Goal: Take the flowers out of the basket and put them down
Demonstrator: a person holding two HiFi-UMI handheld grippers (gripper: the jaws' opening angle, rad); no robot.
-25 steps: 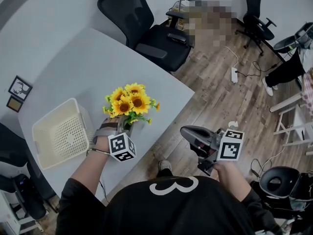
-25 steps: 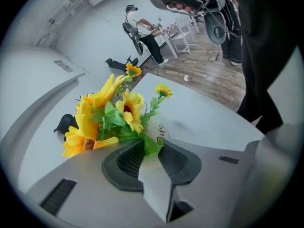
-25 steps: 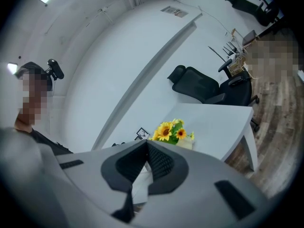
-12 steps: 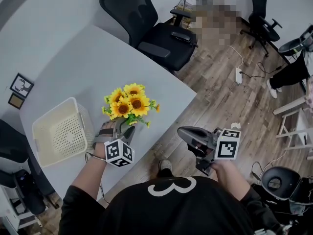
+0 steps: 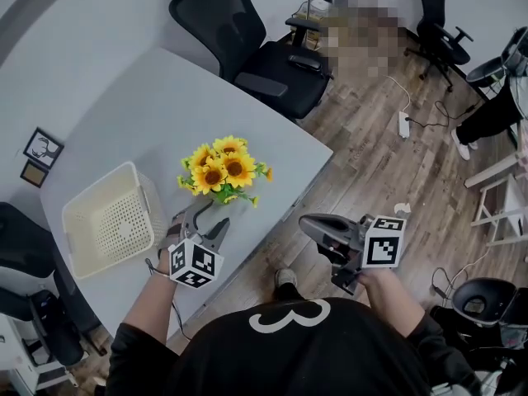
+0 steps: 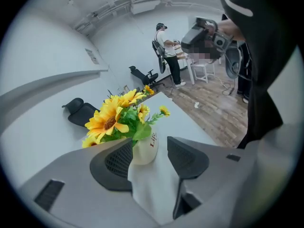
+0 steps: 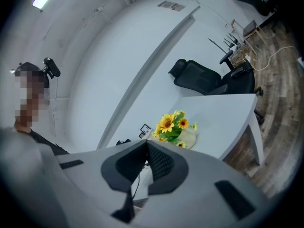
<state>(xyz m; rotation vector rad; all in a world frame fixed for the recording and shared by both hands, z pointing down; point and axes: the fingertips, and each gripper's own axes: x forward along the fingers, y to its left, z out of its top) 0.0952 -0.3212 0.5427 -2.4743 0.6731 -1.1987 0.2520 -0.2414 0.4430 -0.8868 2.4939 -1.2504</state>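
A bunch of yellow sunflowers [image 5: 221, 170] stands upright in a small white pot [image 6: 144, 148] on the grey table [image 5: 124, 114], outside the basket. My left gripper [image 5: 206, 219] sits just behind the pot. Its jaws are opening, and the pot shows between the tips with the pads [image 6: 186, 158] clear of it. The empty white basket [image 5: 95, 190] rests to the left of the flowers. My right gripper [image 5: 307, 222] is shut on nothing and hangs off the table's edge over the floor. In the right gripper view the flowers [image 7: 173, 123] show far ahead.
A black office chair [image 5: 256, 48] stands at the table's far side. The table's near right edge runs close by the flowers, with wood floor [image 5: 388, 180] beyond. Small framed pictures [image 5: 40, 151] lie at the table's left edge. A person [image 6: 166, 53] stands far off.
My left gripper has let go of the flower pot, spread its jaws and drawn back toward me. The flowers stay standing on the table. The right gripper has hardly moved.
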